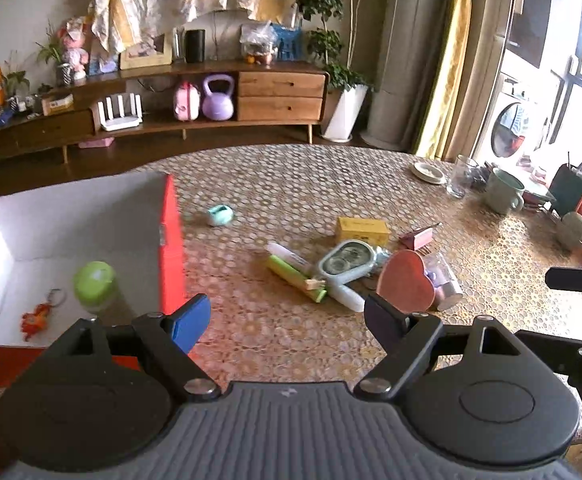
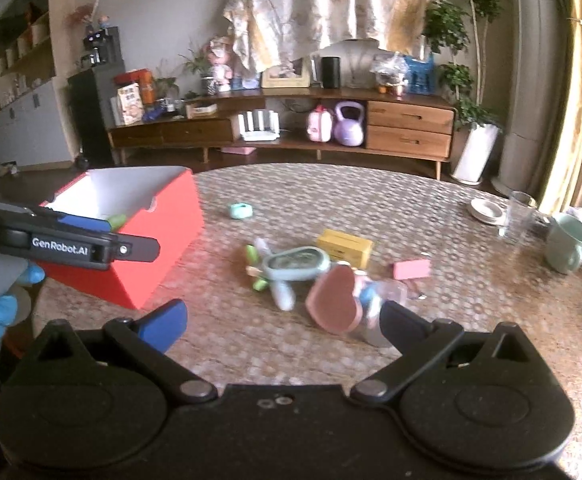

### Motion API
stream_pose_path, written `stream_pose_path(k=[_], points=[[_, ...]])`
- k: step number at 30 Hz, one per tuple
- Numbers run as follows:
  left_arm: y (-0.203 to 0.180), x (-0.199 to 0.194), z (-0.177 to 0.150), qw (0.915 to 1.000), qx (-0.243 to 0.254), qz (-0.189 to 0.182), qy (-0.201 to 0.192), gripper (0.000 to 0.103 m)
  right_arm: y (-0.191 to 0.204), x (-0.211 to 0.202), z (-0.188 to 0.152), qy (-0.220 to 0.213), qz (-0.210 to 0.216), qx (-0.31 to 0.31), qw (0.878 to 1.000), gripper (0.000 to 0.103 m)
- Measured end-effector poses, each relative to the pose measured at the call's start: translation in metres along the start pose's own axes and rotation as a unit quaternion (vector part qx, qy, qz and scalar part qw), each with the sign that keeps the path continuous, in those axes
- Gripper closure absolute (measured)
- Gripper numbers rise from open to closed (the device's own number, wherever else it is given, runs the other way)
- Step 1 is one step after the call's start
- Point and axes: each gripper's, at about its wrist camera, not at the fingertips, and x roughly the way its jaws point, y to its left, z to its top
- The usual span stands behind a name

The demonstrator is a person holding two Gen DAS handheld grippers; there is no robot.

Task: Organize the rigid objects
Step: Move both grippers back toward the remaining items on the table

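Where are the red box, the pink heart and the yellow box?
red box (image 1: 171, 256), left wrist view, its red side wall.
pink heart (image 2: 333, 300), right wrist view, its flat face.
yellow box (image 1: 362, 230), left wrist view, its front.

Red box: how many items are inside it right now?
2 visible in the red box: a green bottle near its middle and an orange keychain toy nearer the front. The near wall may hide more.

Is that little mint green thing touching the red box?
Apart. In the left wrist view, bare tablecloth shows between the mint green thing and the red box; the right wrist view shows the same gap.
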Motion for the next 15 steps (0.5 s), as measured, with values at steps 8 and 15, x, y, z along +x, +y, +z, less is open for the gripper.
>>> stream_pose_path(k=[8, 15], points=[[-0.023, 0.040, 0.004, 0.9989, 0.039, 0.014, 0.023, 0.019, -0.038, 0.016, -0.006, 0.010, -0.026, 0.017, 0.999, 0.001], [-0.039, 0.078, 0.009, 0.9969, 0.075, 0.007, 0.022, 0.019, -0.057, 0.039, -0.009, 0.024, -0.057, 0.004, 0.998, 0.004]])
